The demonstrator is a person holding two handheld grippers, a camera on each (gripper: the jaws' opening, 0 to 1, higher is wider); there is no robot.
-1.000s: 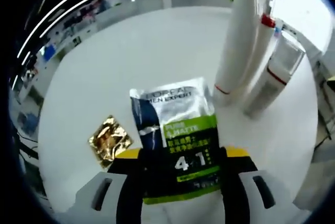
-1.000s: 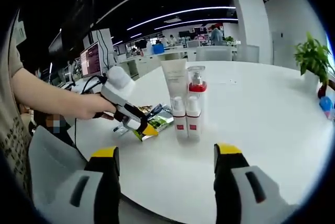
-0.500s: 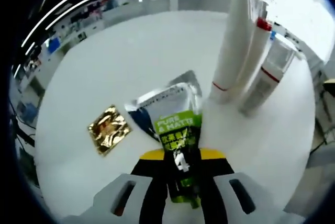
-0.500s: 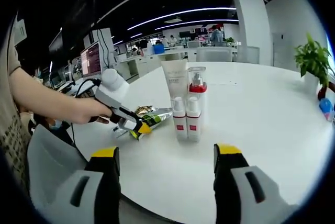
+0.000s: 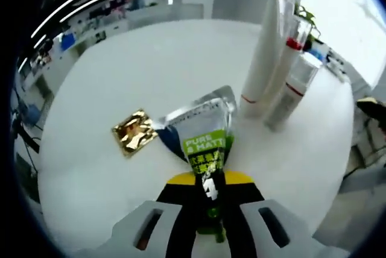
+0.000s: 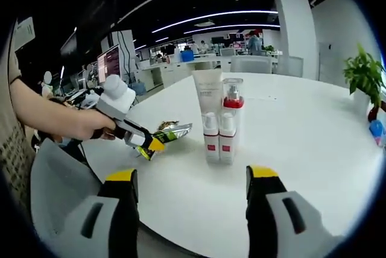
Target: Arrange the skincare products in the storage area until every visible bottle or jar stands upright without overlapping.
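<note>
I'm looking over a round white tabletop [image 6: 313, 149] in an open office: ceiling light strips [image 6: 217, 15] are glowing, desks with a monitor [image 6: 112, 62] behind, a potted plant [image 6: 363, 77] beside.

The lower end of the silver, navy and green foil sachet [image 5: 202, 143] is hidden between the closed jaws of the left gripper [image 5: 208, 201] at 6 o'clock. The small white bottle with a red band [image 5: 288, 92] is partly covered by the tall white tube [image 5: 260, 59]. Most print on the sachet is blurred.
</note>
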